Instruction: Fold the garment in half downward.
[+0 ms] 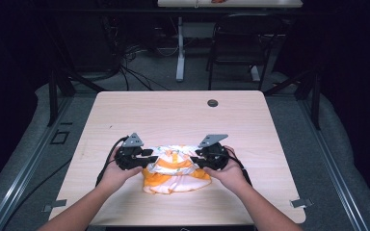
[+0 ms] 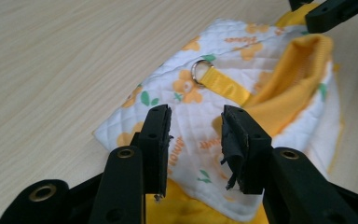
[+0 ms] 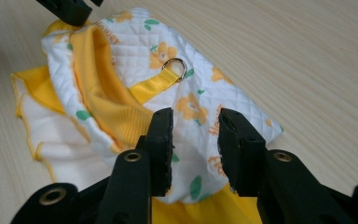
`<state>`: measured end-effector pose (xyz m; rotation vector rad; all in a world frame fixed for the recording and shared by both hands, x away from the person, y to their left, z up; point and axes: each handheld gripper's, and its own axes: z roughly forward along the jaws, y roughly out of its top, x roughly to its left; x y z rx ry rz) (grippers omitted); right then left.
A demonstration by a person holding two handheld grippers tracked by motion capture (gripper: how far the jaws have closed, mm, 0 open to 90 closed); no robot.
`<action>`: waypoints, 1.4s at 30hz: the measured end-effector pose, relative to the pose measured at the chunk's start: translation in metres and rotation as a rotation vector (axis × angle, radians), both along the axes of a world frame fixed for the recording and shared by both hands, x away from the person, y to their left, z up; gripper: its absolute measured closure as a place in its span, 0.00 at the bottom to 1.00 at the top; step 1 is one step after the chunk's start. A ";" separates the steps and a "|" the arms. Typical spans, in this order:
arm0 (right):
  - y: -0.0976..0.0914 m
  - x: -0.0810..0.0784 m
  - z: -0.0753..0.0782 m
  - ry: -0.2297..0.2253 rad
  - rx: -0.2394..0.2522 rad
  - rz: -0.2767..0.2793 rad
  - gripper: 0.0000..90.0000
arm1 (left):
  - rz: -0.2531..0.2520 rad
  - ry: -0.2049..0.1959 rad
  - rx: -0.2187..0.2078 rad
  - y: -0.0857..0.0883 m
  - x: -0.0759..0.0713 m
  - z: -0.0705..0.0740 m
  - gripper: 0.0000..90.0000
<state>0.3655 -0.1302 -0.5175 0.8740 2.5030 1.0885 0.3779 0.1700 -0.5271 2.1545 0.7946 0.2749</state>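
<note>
My left gripper [image 1: 150, 159] and my right gripper [image 1: 196, 158] face each other across a small quilted pet garment [image 1: 175, 169], white with orange flowers and yellow trim, lying bunched on the near middle of the wooden table [image 1: 183, 115]; from the high view each gripper sits at one side edge of the cloth, with my hands wrapped round the bodies.

The left gripper view gives what the high view cannot: my left gripper [image 2: 196, 135] has its jaws parted, the quilted fabric [image 2: 223, 93] lying below and between them with neither pad pressing on it; a metal D-ring [image 2: 200, 73] on a yellow strap [image 2: 226, 87] sits just beyond the jaw tips, and a ribbed yellow collar [image 2: 298, 74] stands open to the right.

The right gripper view mirrors it; my right gripper [image 3: 195, 135] is likewise released, jaws apart over the printed cloth [image 3: 168, 51], the D-ring [image 3: 175, 66] ahead, the collar [image 3: 98, 88] to the left; here a white underlayer with yellow edging [image 3: 51, 140] spreads flat on the table.
</note>
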 end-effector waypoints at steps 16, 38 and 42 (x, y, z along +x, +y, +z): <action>0.008 -0.003 -0.018 0.079 -0.036 0.061 0.64 | -0.098 0.048 0.009 -0.006 -0.014 -0.016 0.53; -0.006 -0.026 -0.045 0.097 -0.069 0.100 0.61 | -0.184 0.067 0.043 -0.003 -0.036 -0.038 0.41; -0.008 -0.027 -0.047 0.096 -0.063 0.102 0.61 | -0.185 0.060 0.043 -0.003 -0.038 -0.040 0.41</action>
